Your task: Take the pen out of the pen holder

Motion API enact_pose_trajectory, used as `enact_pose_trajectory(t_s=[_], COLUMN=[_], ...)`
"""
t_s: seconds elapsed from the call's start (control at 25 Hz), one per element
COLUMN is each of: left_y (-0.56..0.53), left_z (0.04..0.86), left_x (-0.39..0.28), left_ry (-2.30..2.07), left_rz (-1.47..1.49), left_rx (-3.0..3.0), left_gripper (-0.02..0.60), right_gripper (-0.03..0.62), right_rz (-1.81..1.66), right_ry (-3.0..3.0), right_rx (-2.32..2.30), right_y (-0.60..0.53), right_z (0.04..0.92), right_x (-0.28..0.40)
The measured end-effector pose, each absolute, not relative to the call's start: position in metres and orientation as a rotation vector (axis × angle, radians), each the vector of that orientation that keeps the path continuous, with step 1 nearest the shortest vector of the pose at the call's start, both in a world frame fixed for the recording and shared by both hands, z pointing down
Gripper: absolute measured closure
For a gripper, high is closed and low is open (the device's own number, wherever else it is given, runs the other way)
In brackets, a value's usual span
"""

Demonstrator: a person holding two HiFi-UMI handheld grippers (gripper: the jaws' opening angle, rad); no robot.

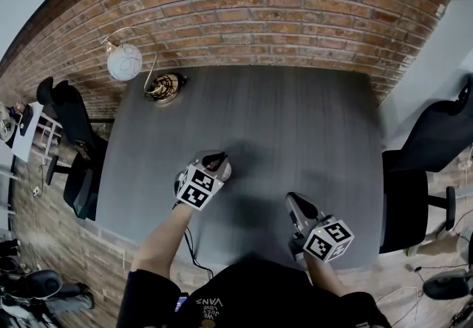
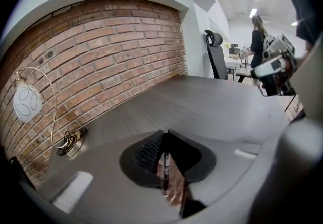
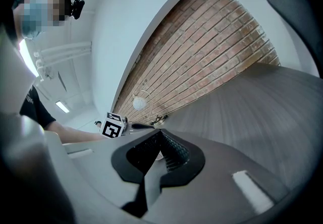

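the pen (image 2: 164, 167) stands upright between the jaws of our left gripper (image 2: 166, 136), which are closed to a thin slit and pinch it. we hold it above the near middle of the grey table (image 1: 295, 127). right under that gripper's nose the head view shows a pale round thing (image 1: 224, 170); we cannot tell whether it is the holder. our right gripper (image 3: 160, 134) hangs over the table's near right edge, well apart from the left, its jaw tips together with nothing gripped. at the table's far left corner a lamp (image 1: 124, 62) with a white globe stands by the brick wall (image 1: 281, 9).
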State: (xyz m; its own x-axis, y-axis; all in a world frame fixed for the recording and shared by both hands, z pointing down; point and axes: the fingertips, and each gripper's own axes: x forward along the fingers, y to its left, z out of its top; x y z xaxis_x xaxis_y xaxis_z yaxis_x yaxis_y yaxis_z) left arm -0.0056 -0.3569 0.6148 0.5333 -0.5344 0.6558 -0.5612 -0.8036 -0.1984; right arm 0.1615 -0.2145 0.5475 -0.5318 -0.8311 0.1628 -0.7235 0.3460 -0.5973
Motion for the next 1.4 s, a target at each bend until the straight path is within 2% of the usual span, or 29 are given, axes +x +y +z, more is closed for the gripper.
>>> enact_pose_trajectory(t_s=[0.76, 1.4], left_y=[-0.350, -0.332], left_z=[0.567, 0.497], left_x=[-0.027, -0.070], left_ry=[-1.120, -1.321], left_rz=[0.924, 0.509], left_rx=[2.760, 2.794], left_gripper=[0.502, 0.502], right_gripper=[0.592, 0.592], right_rz=[-0.896, -0.860], right_ry=[2.468, 2.518], right_rx=[-1.401, -1.375], right_y=[-0.195, -0.175], right_z=[0.530, 0.515], right_x=[0.141, 0.113])
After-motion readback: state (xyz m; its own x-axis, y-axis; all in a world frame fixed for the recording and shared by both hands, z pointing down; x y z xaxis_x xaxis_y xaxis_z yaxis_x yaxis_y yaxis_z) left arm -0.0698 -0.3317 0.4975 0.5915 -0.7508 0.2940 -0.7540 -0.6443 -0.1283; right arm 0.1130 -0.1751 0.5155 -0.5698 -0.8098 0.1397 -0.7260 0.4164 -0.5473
